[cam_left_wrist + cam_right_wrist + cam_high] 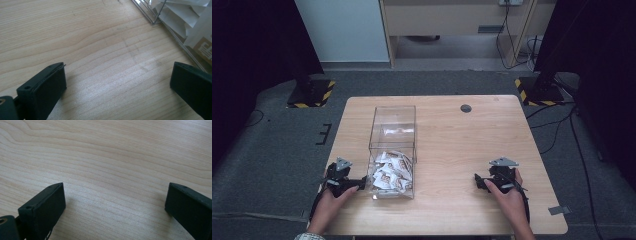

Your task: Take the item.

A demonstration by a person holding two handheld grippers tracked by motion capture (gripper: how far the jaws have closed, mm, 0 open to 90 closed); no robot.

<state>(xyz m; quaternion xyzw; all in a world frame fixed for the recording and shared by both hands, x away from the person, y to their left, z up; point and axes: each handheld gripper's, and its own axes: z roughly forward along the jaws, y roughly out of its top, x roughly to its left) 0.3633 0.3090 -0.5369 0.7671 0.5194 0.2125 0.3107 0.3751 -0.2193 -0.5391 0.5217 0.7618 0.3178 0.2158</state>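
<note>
Clear, hard-walled plastic makes up the tall rectangular box (392, 145) on the pale wooden counter (452, 150); its long axis runs from the person's edge toward the far edge, left of centre. White paper sachets with brown print (389, 172) lie heaped in its near end. The left tongs (354, 185) rest on the wood just beside the box's near left corner, pointing toward it, released and empty. The right tongs (479, 181) sit well apart on the right, also pointing left, spread wide with nothing between them. The counter is smooth-grained, with a round dark grommet (466, 108). Grey carpet (277, 145) surrounds it, and black stands with yellow-striped bases (312, 92) rise behind.
</note>
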